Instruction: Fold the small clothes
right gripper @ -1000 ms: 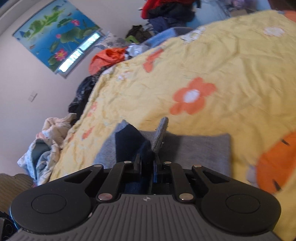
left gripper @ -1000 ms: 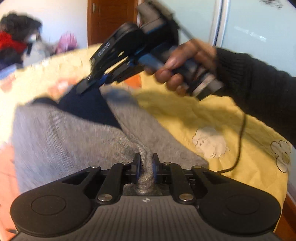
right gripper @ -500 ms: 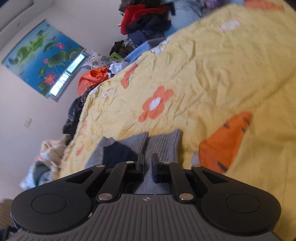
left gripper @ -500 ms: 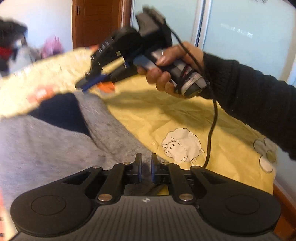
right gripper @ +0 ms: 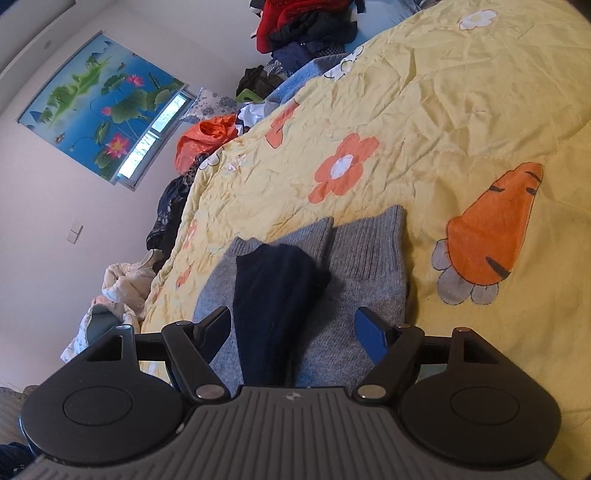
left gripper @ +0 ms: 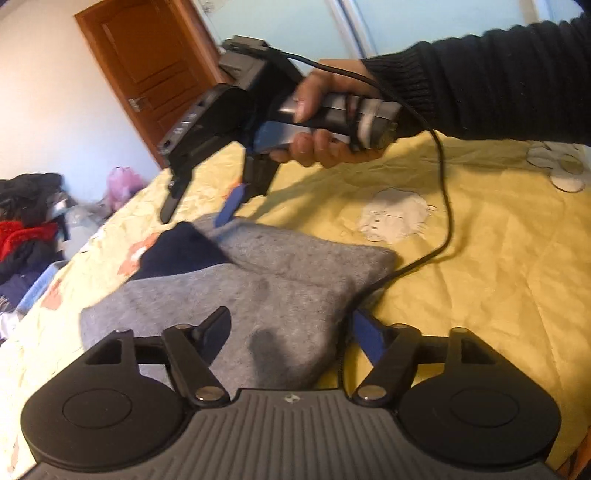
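A grey knit garment with a dark navy part lies folded on the yellow bedspread. My left gripper is open and empty, jaws wide over the garment's near edge. In the left wrist view my right gripper is open just above the garment's far end, held by a hand in a black sleeve. In the right wrist view the right gripper is open over the grey garment and its navy part, holding nothing.
The right gripper's black cable trails over the bedspread beside the garment. Piles of clothes lie at the bed's far side and along the wall. A wooden door stands behind the bed.
Both grippers were shut on the garment a second ago; both have let go and opened wide. The garment now lies flat on the bed, and the right gripper has lifted slightly.
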